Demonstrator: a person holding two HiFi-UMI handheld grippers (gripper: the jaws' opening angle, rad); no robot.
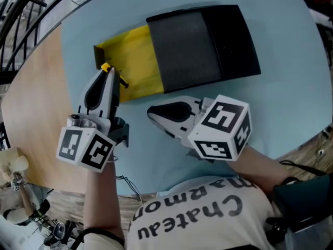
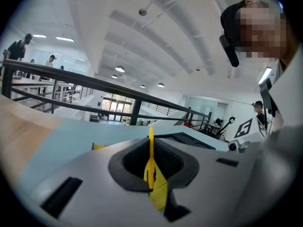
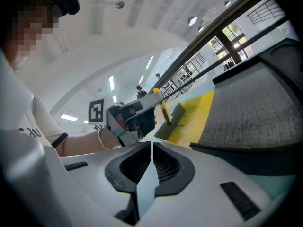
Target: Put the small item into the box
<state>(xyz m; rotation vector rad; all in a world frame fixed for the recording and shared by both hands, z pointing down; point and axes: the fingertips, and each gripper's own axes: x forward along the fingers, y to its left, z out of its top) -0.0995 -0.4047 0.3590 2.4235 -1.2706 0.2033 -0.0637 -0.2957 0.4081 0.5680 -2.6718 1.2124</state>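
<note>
head: top-down, near | L/R cams: low along fingers (image 2: 71,178) | shared: yellow box (image 1: 132,66)

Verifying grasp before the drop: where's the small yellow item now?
Head view, left side: the small yellow item is pinched in the jaws of the left gripper, at the yellow box's open end, left of the black lid.

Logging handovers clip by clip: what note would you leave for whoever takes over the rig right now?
Left gripper: shut on the small yellow item, held at the uncovered end of the yellow box.
Right gripper: fingers together, empty, in front of the box.
Black lid: covers the box's other end.
Done: item is in grasp.
Left: lower it into the box and release.
</note>
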